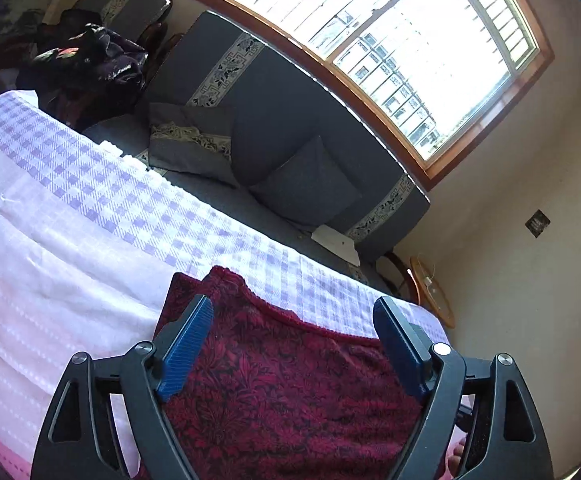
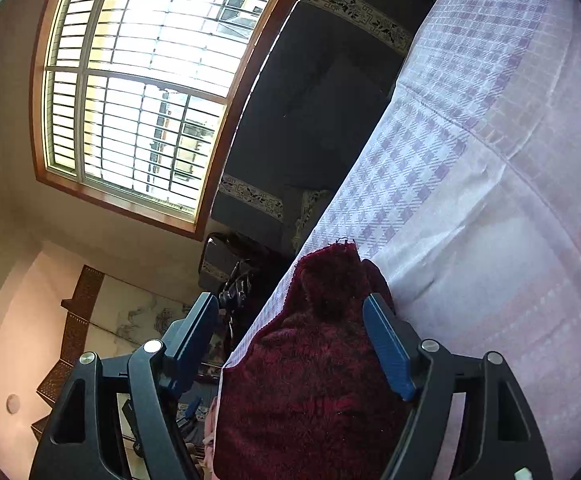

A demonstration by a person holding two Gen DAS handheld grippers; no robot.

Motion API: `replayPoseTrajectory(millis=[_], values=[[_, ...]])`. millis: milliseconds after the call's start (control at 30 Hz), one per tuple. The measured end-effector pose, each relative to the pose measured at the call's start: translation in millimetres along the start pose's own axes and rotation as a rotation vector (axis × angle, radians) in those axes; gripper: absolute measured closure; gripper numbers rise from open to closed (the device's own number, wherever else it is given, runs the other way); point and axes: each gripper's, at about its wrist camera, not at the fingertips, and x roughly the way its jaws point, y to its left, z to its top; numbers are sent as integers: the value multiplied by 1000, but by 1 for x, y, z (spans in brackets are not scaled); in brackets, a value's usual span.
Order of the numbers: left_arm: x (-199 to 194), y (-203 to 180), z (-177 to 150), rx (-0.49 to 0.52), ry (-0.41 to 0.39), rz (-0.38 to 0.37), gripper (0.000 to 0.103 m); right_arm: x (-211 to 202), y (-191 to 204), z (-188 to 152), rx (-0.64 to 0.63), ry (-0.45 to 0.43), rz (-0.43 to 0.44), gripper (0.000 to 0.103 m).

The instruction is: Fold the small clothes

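Observation:
A dark red patterned garment (image 1: 282,384) lies on a white and lilac checked cloth (image 1: 90,208) that covers the work surface. My left gripper (image 1: 292,320) is open, its blue pads (image 1: 188,344) spread on either side of the garment's trimmed edge. In the right wrist view the garment's fuzzy red side (image 2: 314,364) lies at the edge of the same cloth (image 2: 490,184). My right gripper (image 2: 290,316) is open, with the cloth of the garment between its pads (image 2: 388,350). Whether either gripper touches the garment I cannot tell.
A dark grey sofa (image 1: 282,120) with cushions stands behind the surface, under a large barred window (image 1: 370,40). A pile of dark clothes (image 1: 90,60) lies at the far left. A small round wooden table (image 1: 430,288) stands by the wall.

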Motion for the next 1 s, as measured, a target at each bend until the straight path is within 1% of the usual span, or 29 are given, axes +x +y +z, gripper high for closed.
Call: replayPoseTrajectory(millis=[33, 100, 167, 233, 300, 333, 367, 400, 467, 500, 567, 667, 733, 800, 833, 867, 900, 933, 967, 1000], values=[[-4, -2, 3, 12, -18, 14, 13, -3, 4, -3, -11, 4, 19, 30], [-8, -3, 7, 40, -33, 54, 12, -5, 15, -12, -49, 25, 26, 30], [-6, -1, 5, 72, 12, 116, 12, -6, 28, -26, -105, 56, 12, 30], [-8, 6, -2, 94, 55, 137, 12, -9, 38, -43, -167, 89, 2, 30], [-17, 18, -15, 102, 67, 162, 12, -14, 46, -63, -227, 122, -9, 30], [-21, 25, -21, 97, 77, 162, 12, -17, 49, -74, -265, 136, -27, 30], [-25, 31, -28, 91, 97, 155, 12, -19, 51, -85, -312, 149, -67, 30], [-29, 36, -36, 91, 121, 153, 12, -21, 55, -96, -371, 154, -129, 30], [-36, 45, -52, 96, 157, 170, 12, -24, 59, -113, -486, 133, -250, 31], [-38, 50, -59, 93, 184, 171, 12, -26, 59, -119, -526, 123, -287, 32], [-42, 57, -75, 74, 230, 149, 12, -29, 57, -126, -550, 112, -343, 34], [-50, 62, -95, 53, 268, 108, 12, -30, 52, -132, -536, 124, -361, 36], [-55, 62, -105, 44, 294, 67, 13, -32, 50, -138, -540, 126, -370, 36], [-58, 60, -112, 55, 317, 38, 16, -36, 49, -144, -537, 129, -373, 36], [-58, 57, -115, 67, 331, 23, 24, -37, 48, -146, -537, 133, -375, 36], [-58, 54, -118, 86, 345, 19, 37, -38, 50, -148, -537, 136, -378, 36], [-58, 51, -119, 109, 356, 29, 47, -38, 50, -149, -536, 138, -380, 36], [-57, 50, -121, 126, 371, 37, 69, -39, 50, -151, -535, 140, -383, 36], [-55, 50, -123, 131, 384, 38, 80, -39, 49, -151, -533, 142, -385, 36], [-55, 50, -122, 132, 386, 39, 83, -39, 48, -151, -528, 143, -385, 36]])
